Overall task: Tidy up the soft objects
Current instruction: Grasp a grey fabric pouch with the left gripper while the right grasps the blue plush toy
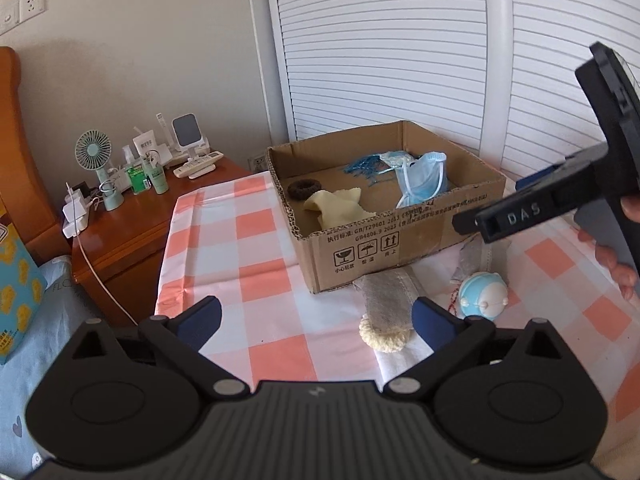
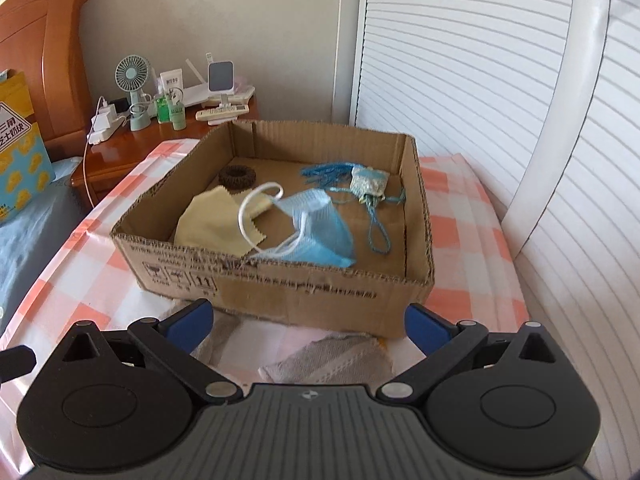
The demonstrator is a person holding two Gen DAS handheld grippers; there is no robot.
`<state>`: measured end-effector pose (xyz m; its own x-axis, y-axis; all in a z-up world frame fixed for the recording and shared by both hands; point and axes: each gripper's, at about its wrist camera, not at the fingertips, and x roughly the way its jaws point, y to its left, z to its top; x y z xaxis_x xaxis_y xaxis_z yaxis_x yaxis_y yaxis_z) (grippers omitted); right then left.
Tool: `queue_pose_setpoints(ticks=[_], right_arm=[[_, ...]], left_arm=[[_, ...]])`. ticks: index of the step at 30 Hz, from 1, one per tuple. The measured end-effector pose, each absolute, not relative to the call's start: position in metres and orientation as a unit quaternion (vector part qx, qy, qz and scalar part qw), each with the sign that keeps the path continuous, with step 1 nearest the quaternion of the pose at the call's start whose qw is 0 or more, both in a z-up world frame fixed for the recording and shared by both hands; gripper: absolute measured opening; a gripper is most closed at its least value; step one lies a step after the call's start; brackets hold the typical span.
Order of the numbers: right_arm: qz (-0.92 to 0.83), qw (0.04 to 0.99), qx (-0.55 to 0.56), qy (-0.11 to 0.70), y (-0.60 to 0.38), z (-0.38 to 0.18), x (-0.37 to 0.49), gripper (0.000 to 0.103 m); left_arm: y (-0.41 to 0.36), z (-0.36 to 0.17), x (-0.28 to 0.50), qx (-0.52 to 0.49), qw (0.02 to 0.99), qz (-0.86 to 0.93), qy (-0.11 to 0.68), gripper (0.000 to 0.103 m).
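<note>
Left wrist view: my left gripper (image 1: 316, 318) is wide open and holds nothing. 1 grey cloth strip (image 1: 386, 294) lies near the brown cardboard box (image 1: 384, 236). If I pinch the checked tablecloth (image 1: 264, 308) too, it could bunch up.

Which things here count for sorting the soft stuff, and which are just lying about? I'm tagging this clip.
For the job:
cardboard box
blue face mask
yellow cloth
dark hair scrunchie
blue tasselled pouch
grey cloth
cream scrunchie
blue ball toy

Lying about:
mint desk fan
green bottles
remote control
white charger
</note>
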<state>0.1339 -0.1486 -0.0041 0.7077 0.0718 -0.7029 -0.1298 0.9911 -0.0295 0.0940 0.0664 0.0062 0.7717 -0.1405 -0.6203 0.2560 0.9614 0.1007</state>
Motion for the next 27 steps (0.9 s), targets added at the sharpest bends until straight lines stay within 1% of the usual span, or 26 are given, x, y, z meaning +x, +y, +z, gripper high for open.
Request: queue_pose_setpoints(ticks=[5,10,16,27], right_arm=[[0.048,0.914,-0.037,0.4,-0.14,-0.033,0.125,0.103],[0.052,0.909,-0.04,0.412,-0.136,-0.049,0.118,0.103],[0.051,0.907,-0.031,0.418,-0.151,-0.056,0.1,0.103],[0.039,0.902,-0.06,0.426,-0.176,-0.077,0.072,0.103]], left_arm=[[0.067,-0.006,0.089,0.077,0.93,-0.104,0.343,0.101],[0.064,-0.014,0.084,0.077,0.926,-0.104,0.356,0.101],[0.063,-0.014,0.082,0.075,0.924,-0.104,0.36,0.101],[0.053,-0.017,0.084,0.076,0.922,-0.123,0.359,0.101]])
